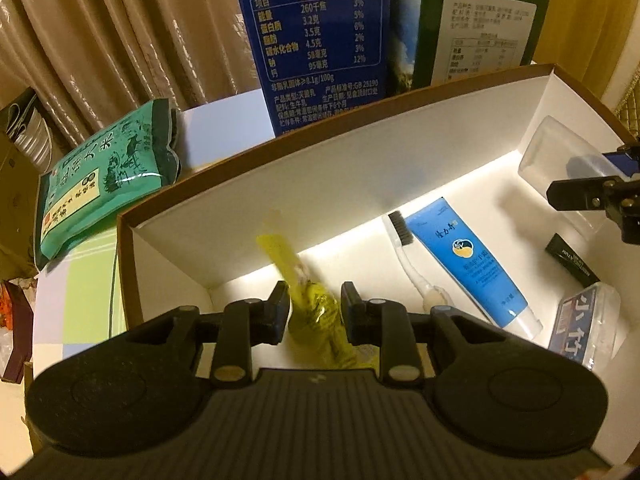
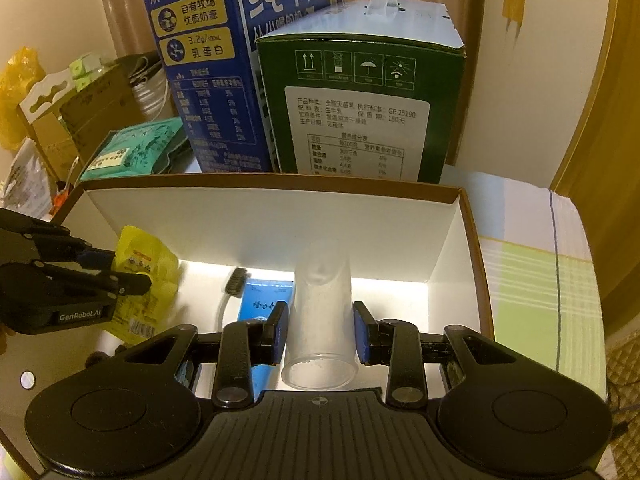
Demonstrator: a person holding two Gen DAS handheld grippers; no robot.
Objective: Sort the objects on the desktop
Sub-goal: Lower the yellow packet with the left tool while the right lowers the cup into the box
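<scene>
My left gripper is inside the white box, its jaws closed on a yellow snack packet; it also shows in the right wrist view, holding the packet. My right gripper holds a clear plastic cup between its pads, over the box's right end. In the left wrist view the cup and right gripper appear at far right. A toothbrush, a blue tube, a black stick and a blue-labelled packet lie on the box floor.
Behind the box stand a blue milk carton and a green carton. A green rice bag lies at back left. The box sits on a checked tablecloth. Curtains and cardboard boxes are further left.
</scene>
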